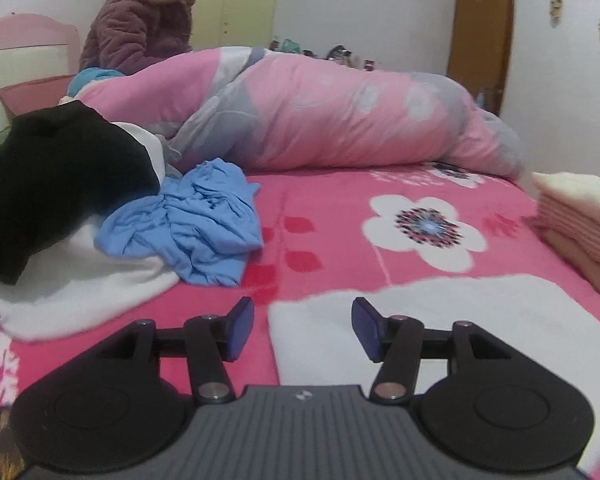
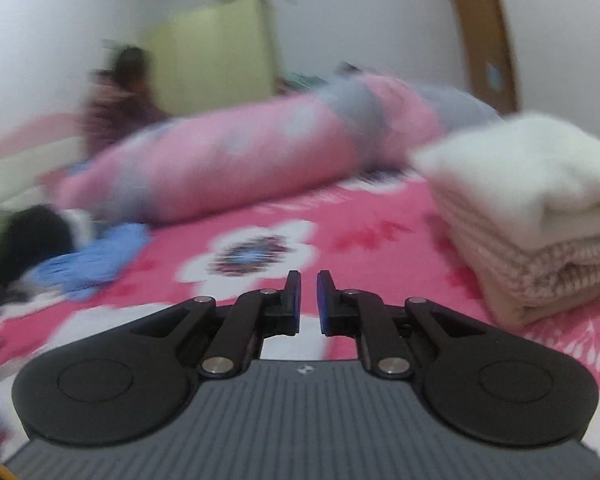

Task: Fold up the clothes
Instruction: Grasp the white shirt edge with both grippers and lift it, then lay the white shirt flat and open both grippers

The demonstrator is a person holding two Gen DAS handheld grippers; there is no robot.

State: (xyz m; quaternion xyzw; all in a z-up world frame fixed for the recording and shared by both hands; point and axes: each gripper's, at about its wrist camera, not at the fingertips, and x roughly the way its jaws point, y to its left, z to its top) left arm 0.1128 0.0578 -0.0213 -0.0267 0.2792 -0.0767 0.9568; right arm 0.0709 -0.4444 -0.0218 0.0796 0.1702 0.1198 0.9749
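Both views sit low over the pink bedspread (image 1: 324,200), looking forward along their own fingers toward the rolled quilt (image 1: 340,112) across mid-frame. The left wrist view is sharp; the right is blurred and nearer the folded stack (image 2: 540,216) at right. Both share the blue garment (image 1: 196,224) at left.

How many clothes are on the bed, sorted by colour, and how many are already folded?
Black, unfolded: 1
White, unfolded, under the black one: 1
Blue, crumpled: 1
Cream, folded, top of the stack: 1
Pink knit, folded, under the cream one: 1
Total: 5 clothes, 2 folded.
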